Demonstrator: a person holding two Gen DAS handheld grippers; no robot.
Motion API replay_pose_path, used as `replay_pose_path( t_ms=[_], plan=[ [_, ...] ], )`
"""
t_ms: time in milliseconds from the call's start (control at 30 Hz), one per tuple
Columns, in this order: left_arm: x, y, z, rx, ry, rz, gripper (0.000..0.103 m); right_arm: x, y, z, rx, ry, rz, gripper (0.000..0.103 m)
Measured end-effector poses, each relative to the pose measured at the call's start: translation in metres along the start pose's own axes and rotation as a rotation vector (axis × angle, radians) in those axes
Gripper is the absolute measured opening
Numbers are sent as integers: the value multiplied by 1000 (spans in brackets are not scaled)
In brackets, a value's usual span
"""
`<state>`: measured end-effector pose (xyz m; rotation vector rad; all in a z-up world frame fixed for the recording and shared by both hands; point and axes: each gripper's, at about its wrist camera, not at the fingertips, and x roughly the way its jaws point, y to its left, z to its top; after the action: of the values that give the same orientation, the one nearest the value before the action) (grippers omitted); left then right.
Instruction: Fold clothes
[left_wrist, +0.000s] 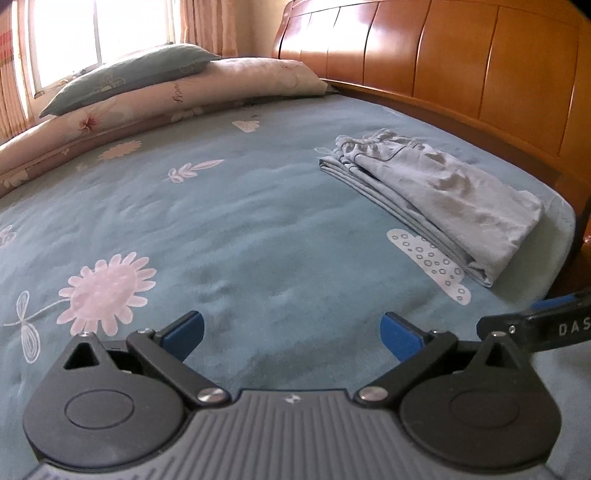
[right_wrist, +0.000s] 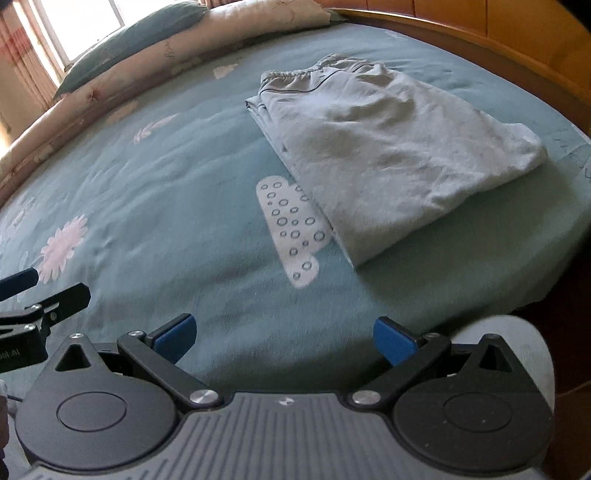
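A pale grey pair of trousers (left_wrist: 439, 195) lies folded in a neat stack on the blue bedspread (left_wrist: 229, 221), close to the wooden headboard side. The right wrist view shows the same folded trousers (right_wrist: 388, 155) with the elastic waistband at the far end. My left gripper (left_wrist: 291, 334) is open over bare bedspread, well short and left of the stack, holding nothing. My right gripper (right_wrist: 284, 338) is open too, empty, hovering near the bed's edge in front of the stack. The right gripper's tip (left_wrist: 535, 325) shows at the right edge of the left wrist view.
A wooden headboard (left_wrist: 461, 55) runs along the right. A rolled floral quilt (left_wrist: 166, 107) with a teal pillow (left_wrist: 129, 74) on it lies along the far side by the window. The left gripper (right_wrist: 44, 306) shows at the left of the right wrist view.
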<state>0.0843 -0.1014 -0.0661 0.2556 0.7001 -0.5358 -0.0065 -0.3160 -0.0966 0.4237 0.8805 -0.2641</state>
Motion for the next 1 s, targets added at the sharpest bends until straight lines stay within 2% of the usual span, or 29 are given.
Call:
replay_pose_path(
  t_ms=[200, 400, 600, 1000],
  plan=[
    [-8, -2, 3, -30, 40, -36, 101, -24, 5, -4, -42, -81, -68, 103],
    [-19, -15, 10, 17, 51, -61, 101, -44, 6, -5, -67, -150, -125, 103],
    [-25, -28, 20, 72, 88, -66, 101, -60, 7, -5, -70, -200, -138, 103],
    [-20, -41, 19, 88, 165, -40, 101, -72, -3, -5, -37, -227, -135, 103]
  ],
)
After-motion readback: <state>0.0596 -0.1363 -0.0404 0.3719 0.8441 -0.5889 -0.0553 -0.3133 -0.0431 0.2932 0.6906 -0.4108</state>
